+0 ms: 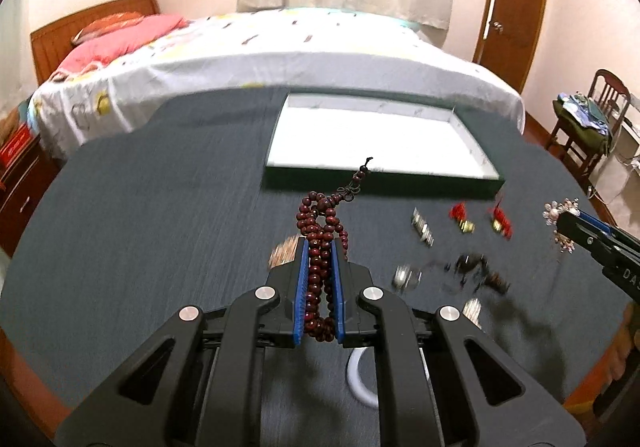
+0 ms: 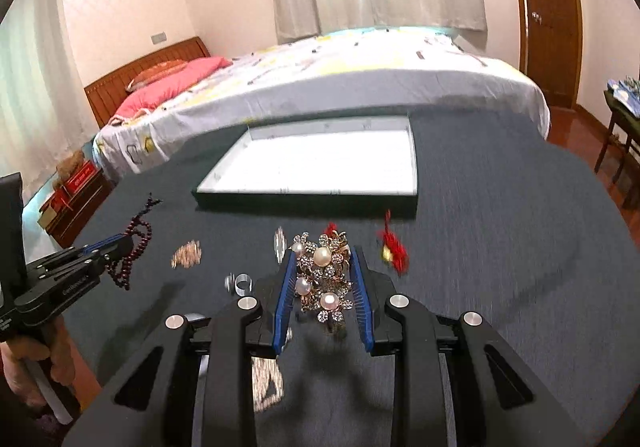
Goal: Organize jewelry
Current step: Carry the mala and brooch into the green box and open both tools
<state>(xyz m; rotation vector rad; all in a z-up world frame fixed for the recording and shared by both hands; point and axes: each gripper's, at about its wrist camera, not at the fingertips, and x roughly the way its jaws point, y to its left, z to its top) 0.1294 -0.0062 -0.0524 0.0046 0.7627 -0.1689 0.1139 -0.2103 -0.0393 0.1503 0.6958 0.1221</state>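
Jaws clamp dark red wooden bead string (image 1: pixel 320 247) and pearl-and-rhinestone gold brooch (image 2: pixel 325 279); next, carrying both toward white-lined tray (image 1: pixel 280 139) at twelve o'clock.

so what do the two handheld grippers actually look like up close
Both the left gripper and right gripper are matte black plastic linkages with round silver pivot pins and ribbed blue finger pads. White lettering marks the side of each body. No cables or sleeves show.
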